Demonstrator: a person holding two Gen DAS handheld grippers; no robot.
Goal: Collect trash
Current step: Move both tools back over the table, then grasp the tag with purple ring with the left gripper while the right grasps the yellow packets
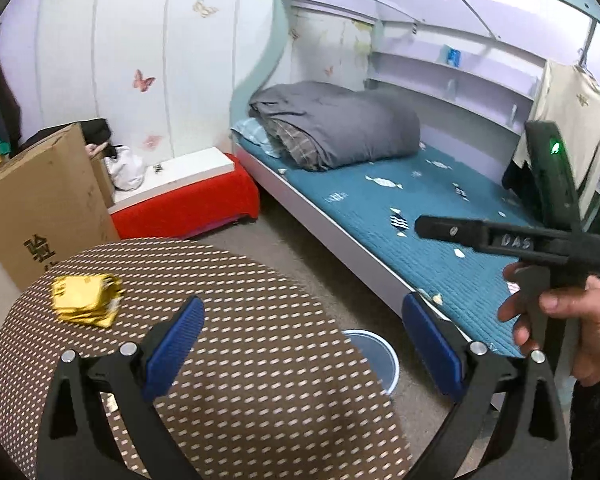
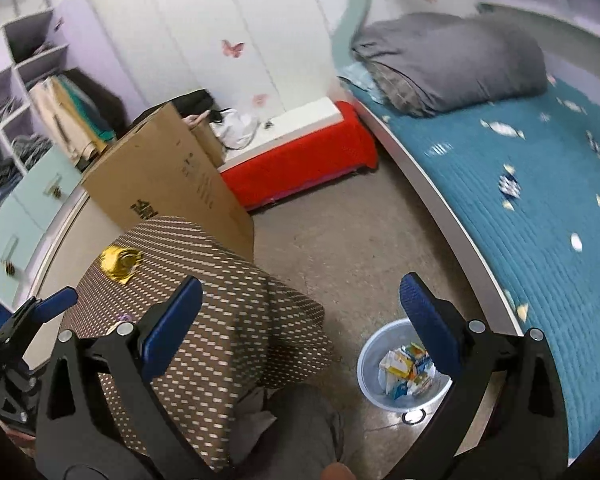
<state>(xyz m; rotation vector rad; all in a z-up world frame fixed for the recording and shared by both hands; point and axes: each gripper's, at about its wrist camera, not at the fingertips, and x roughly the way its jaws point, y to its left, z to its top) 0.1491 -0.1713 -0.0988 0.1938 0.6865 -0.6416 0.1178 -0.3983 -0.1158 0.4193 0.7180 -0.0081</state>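
Note:
A crumpled gold wrapper point(image 1: 86, 299) lies on the brown dotted tablecloth point(image 1: 236, 288), left of my left gripper point(image 1: 302, 336), which is open and empty above the table. The wrapper also shows in the right wrist view point(image 2: 120, 263). A pale blue bin point(image 2: 404, 364) on the floor holds several packets of trash; its rim shows past the table edge in the left wrist view point(image 1: 374, 350). My right gripper point(image 2: 300, 316) is open and empty, high above the floor and the bin. It shows from the side in the left wrist view point(image 1: 424, 227).
A tall cardboard box point(image 1: 40, 204) stands behind the table, a red-covered bench point(image 1: 188, 204) beyond it. A bed with a teal cover point(image 1: 420, 216) and grey quilt point(image 1: 340, 128) runs along the right. A shelf unit point(image 2: 16, 92) stands at the left.

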